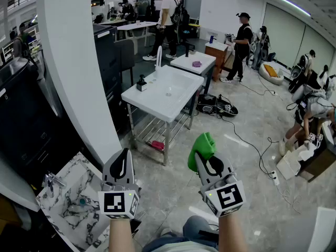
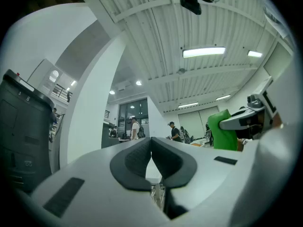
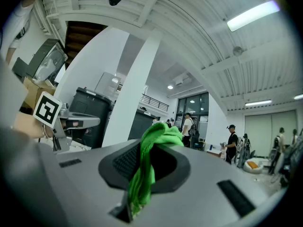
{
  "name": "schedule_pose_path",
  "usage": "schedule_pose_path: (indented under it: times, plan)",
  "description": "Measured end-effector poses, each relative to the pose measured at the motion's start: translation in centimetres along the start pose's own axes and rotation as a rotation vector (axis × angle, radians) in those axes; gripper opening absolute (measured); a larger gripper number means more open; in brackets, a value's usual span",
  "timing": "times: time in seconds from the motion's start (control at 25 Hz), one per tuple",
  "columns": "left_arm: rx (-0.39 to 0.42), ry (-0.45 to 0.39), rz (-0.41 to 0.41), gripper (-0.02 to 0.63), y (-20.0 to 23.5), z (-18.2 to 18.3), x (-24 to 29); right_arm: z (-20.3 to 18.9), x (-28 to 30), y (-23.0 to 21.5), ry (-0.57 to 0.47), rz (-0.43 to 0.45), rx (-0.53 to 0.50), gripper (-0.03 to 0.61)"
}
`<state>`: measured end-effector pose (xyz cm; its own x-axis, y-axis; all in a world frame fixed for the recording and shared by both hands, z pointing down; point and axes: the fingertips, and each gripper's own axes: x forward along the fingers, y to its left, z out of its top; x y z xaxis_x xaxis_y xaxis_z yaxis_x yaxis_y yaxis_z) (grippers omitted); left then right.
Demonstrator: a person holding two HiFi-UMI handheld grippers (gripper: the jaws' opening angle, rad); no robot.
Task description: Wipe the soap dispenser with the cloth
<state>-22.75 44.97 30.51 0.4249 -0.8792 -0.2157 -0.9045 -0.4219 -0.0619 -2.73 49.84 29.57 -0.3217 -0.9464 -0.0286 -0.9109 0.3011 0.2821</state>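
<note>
**A:** Head view. Dispenser [image 1: 142, 83] stands on the left edge of the white bench [image 1: 176, 109], towards its near left corner and well apart from both grippers. Right gripper [image 1: 206, 160]: fingers clamped on the green cloth [image 1: 202, 146]. Left gripper [image 1: 124, 154]: fingers together, empty. Risks?

**B:** Most of the cloth bunches loose above the fingers, so a hard rub could drag it free. The dispenser sits close to the bench edge with nothing steadying it. A sideways wipe may tip it or push it off. Room: open floor [image 1: 173, 193] straight ahead to the bench front. Pillar [image 1: 79, 62] is close on the left, and cables [image 1: 242, 139] trail on the right.

**A:** Left gripper view?

**B:** Fingers meet at the tips, nothing between them. The pillar fills the left, and the right gripper with the cloth is just beside on the right. A swing to the left looks tight.

**A:** Right gripper view?

**B:** Cloth is pinched between the fingers, with a tail running down towards their base. That tail could snag on the tap [image 1: 159, 56] beyond the dispenser. People stand far off, so a clash looks unlikely.
</note>
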Motion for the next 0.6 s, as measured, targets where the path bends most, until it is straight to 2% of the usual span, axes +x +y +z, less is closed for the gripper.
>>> schedule_pose_path:
  times: [0.4, 0.6]
  plan:
    - [0.023, -0.017, 0.0, 0.015, -0.4, -0.6, 4.3, -1.9, 3.0, -3.3, 0.002, -0.026, 0.043, 0.051]
    - [0.023, -0.006, 0.033, 0.015, 0.3, -1.5, 7.4, -2.9, 6.5, -5.1, -0.012, 0.011, 0.058, 0.051]
